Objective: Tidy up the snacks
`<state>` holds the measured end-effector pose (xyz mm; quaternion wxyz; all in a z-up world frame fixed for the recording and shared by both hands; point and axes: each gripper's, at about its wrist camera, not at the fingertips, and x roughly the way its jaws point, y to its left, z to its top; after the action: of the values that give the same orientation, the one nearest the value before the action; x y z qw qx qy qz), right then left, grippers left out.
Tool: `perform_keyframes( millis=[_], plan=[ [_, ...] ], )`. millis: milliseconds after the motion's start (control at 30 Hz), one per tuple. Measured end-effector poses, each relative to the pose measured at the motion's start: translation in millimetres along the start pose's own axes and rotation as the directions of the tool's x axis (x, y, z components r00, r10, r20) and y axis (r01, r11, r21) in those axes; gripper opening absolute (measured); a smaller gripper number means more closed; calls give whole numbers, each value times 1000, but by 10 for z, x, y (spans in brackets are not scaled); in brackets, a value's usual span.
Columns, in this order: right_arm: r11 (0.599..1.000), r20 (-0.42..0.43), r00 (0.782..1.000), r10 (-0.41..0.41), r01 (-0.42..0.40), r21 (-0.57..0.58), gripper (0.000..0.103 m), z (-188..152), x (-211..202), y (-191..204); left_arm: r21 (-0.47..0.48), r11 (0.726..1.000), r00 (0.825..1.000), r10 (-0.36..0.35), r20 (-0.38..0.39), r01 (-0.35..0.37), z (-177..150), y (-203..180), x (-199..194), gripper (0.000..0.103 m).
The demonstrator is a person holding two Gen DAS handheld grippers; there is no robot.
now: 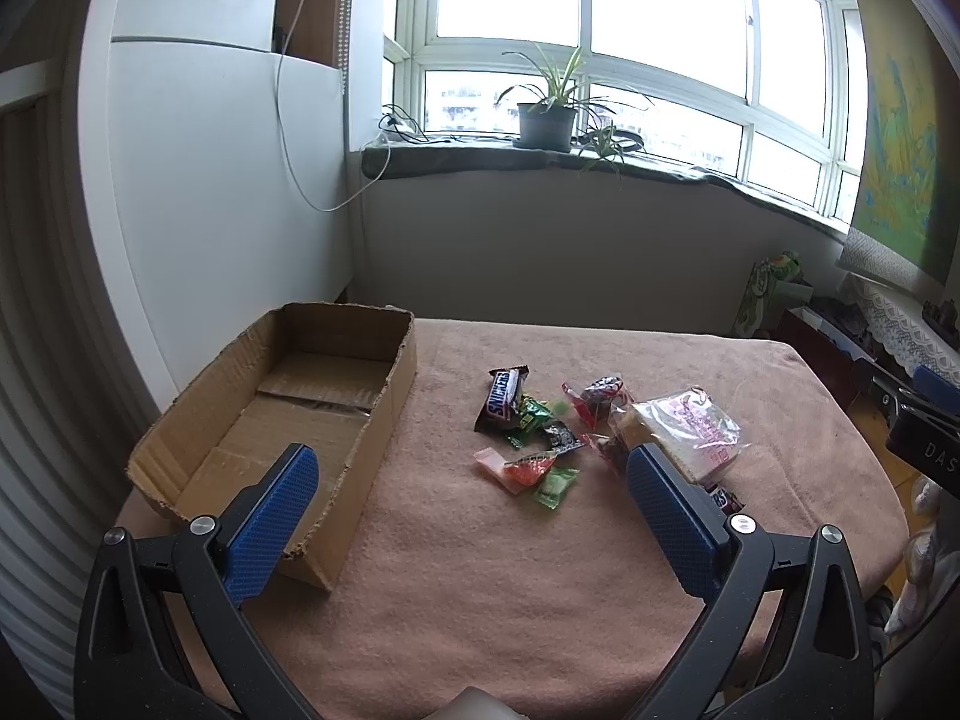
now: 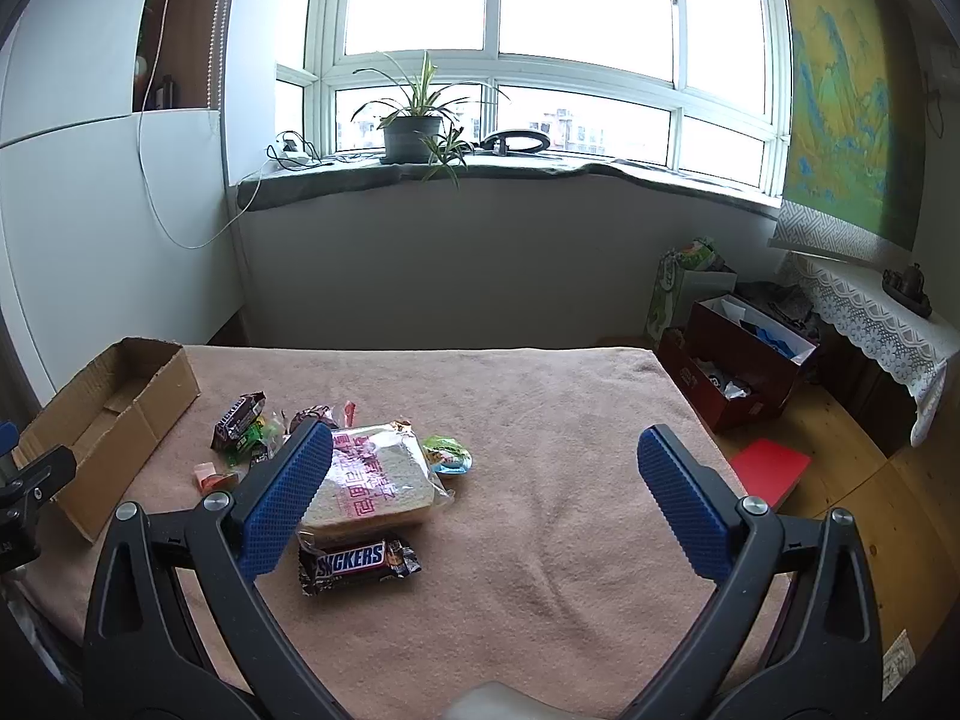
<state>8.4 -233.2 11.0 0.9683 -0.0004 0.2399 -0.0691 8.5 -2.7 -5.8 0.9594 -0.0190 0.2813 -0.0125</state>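
A pile of snacks lies on the pink cloth: a Snickers bar [image 1: 503,398], small green and red candies [image 1: 528,468] and a wrapped bread slice [image 1: 690,429]. An empty cardboard box [image 1: 384,420] stands at the left. My left gripper [image 1: 471,468] hovers open above the near side of the pile, holding nothing. In the right wrist view the bread slice [image 2: 384,480] sits mid-table with a second Snickers bar [image 2: 357,564] in front of it and a round green-blue candy [image 2: 449,455] beside it. My right gripper [image 2: 486,450] is open and empty, its left finger over the bread's edge.
The cardboard box [image 2: 126,408] lies at the table's left edge. To the right of the table [image 2: 540,540], on the wooden floor, are dark red boxes [image 2: 738,372] and a red book [image 2: 771,471]. A potted plant [image 2: 414,132] stands on the windowsill behind.
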Motion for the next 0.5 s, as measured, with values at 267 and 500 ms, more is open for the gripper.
perform_keyframes(
  millis=[267, 500],
  plan=[
    [1000, -1, 1000, -1, 1, 0, 103, -3, 10, 1, 1, 1000, 1000, -9, -10, 9, 16, -25, 20, 102],
    [1000, -6, 1000, 1, -1, -1, 103, -12, 38, -6, 2, 1000, 1000, -15, -16, 15, 25, -39, 51, 102]
  ],
)
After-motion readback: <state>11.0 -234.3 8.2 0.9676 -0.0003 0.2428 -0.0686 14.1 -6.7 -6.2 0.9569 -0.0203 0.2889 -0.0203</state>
